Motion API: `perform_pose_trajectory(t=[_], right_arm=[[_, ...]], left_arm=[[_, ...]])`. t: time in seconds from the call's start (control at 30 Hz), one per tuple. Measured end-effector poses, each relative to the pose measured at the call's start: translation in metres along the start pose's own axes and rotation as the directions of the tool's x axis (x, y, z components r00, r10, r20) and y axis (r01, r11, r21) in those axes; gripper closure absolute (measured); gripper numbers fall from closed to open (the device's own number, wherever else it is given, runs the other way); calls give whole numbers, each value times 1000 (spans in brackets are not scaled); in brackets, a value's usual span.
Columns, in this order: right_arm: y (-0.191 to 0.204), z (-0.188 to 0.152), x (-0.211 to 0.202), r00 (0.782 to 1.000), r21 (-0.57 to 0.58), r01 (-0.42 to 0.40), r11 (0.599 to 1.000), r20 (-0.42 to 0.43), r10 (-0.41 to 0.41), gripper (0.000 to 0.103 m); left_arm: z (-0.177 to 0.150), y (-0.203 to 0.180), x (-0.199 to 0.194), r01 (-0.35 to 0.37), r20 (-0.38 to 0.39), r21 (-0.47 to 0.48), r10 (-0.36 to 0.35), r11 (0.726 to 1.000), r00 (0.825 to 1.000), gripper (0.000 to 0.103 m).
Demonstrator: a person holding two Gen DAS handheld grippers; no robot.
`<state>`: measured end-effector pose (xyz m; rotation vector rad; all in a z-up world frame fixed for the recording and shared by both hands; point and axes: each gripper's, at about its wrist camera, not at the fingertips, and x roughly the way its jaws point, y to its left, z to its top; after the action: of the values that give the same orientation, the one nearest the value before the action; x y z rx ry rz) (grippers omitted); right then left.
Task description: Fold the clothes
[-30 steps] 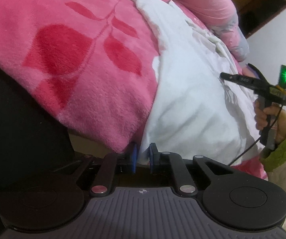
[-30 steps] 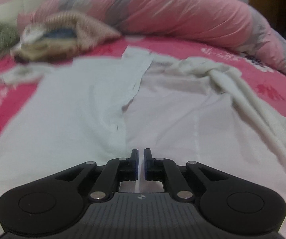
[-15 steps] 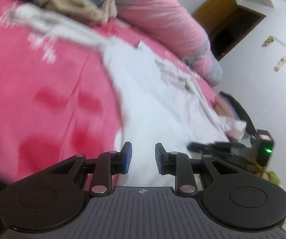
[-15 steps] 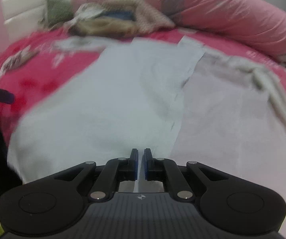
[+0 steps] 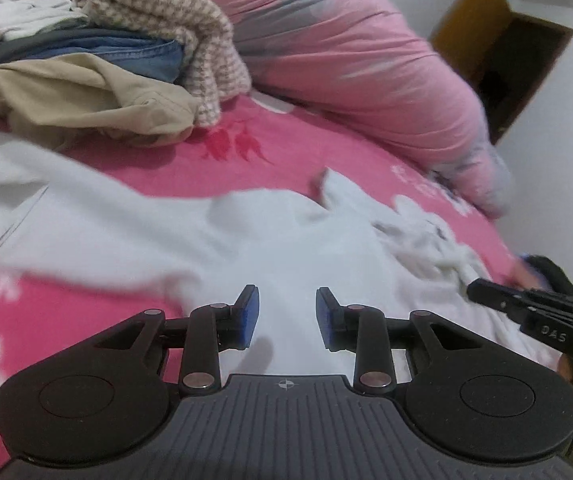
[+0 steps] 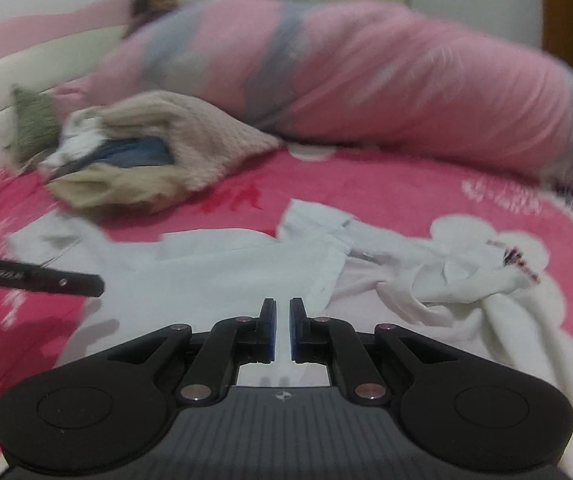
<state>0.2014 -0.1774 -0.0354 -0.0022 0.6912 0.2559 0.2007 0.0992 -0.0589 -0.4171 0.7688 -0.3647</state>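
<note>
Here, a white shirt (image 5: 294, 248) is spread flat on the pink blanket (image 5: 286, 148), in front of a pile of clothes (image 5: 98, 68). The left gripper (image 5: 286, 316) is held wide apart above the cloth, empty. The right gripper (image 6: 282, 330) is nearly closed, a narrow gap left; whether fabric is pinched cannot be told.

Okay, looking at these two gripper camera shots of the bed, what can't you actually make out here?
- Right wrist view: whether the right gripper pinches the white shirt; cloth fills the narrow gap, contact unclear.
- Left wrist view: the shirt's near hem, hidden behind the open left gripper.
- Left wrist view: the shirt's left sleeve, motion-blurred and cut by the frame edge.
- Right wrist view: the clothes pile, blurred; separate garments hard to distinguish.
</note>
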Motion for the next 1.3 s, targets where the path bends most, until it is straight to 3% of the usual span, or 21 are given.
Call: perform_pose_trajectory(t=[0.1, 0.27, 0.37, 0.43, 0.57, 0.6, 0.67, 0.7, 0.73, 1.2, 1.3], right_arm=[[-19, 16, 31, 1000, 69, -10, 998, 4, 10, 96], [-31, 5, 66, 998, 74, -65, 995, -8, 65, 96], [-36, -17, 98, 991, 55, -19, 998, -131, 26, 97], [-38, -23, 98, 993, 50, -20, 999, -116, 26, 97], [-27, 4, 86, 992, 15, -14, 1000, -129, 16, 95], [-21, 13, 82, 995, -13, -22, 1000, -103, 21, 92], [-10, 34, 82, 999, -70, -14, 997, -50, 10, 72], [-5, 43, 85, 1000, -96, -1, 995, -26, -2, 55], [-5, 47, 90, 1000, -92, 3, 996, -27, -5, 53], [4, 98, 163, 998, -40, 48, 998, -46, -50, 55], [32, 102, 177, 992, -174, 83, 981, -78, -98, 55]], left_arm=[[12, 4, 23, 17, 6, -34, -17, 999, 1000, 72], [2, 14, 47, 75, 10, -51, -75, 996, 997, 72], [-5, 20, 57, 75, -16, -38, -76, 996, 997, 72], [-8, 20, 58, 72, -21, -15, -73, 997, 997, 72], [-11, 17, 57, 59, -28, 14, -59, 998, 998, 72], [-11, 17, 57, 57, -28, 19, -57, 998, 998, 72], [-12, 16, 55, 54, -28, 29, -54, 998, 998, 72], [-12, 16, 55, 53, -27, 35, -52, 998, 998, 72], [-13, 16, 54, 54, -27, 37, -53, 998, 998, 72], [-14, 13, 55, 55, -19, 48, -54, 997, 998, 69], [-16, 9, 55, 40, -10, 81, -39, 996, 999, 68]])
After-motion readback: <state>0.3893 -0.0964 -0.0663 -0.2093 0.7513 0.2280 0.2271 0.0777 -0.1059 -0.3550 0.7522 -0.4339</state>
